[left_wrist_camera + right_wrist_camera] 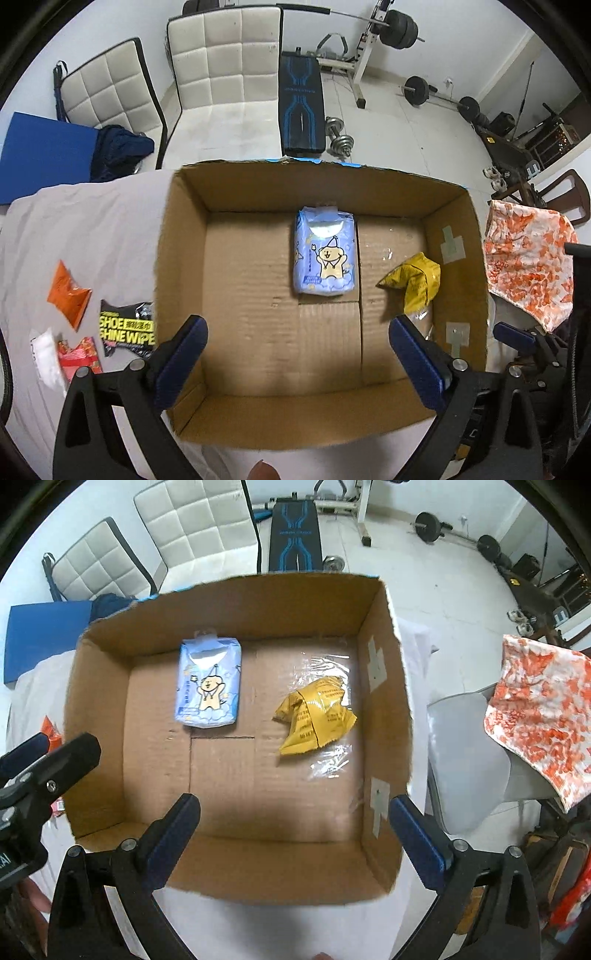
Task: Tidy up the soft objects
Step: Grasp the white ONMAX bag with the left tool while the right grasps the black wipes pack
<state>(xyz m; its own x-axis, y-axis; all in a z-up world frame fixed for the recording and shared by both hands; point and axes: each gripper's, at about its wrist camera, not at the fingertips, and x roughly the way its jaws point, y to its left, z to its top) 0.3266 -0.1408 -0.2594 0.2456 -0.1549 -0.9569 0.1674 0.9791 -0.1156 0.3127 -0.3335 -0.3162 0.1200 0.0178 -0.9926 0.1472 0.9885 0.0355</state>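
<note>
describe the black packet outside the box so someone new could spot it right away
Start at the open cardboard box on the cloth-covered table. On the cloth left of the box lies a cluster of small packets; the black shoe shine wipes packet is the one nearest the box wall. Only it has bold yellow lettering; its neighbours are orange, red and white.

box near half bare | far: blue pack, yellow pouch, possibly film

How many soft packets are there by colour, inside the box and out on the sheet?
Blue tissue pack with cartoon bear: 1
Yellow crumpled packet: 1
Orange flat sachet: 1
Black shoe shine wipes pack: 1
Red crinkled packet: 1
White small packet: 1
Total: 6
</note>
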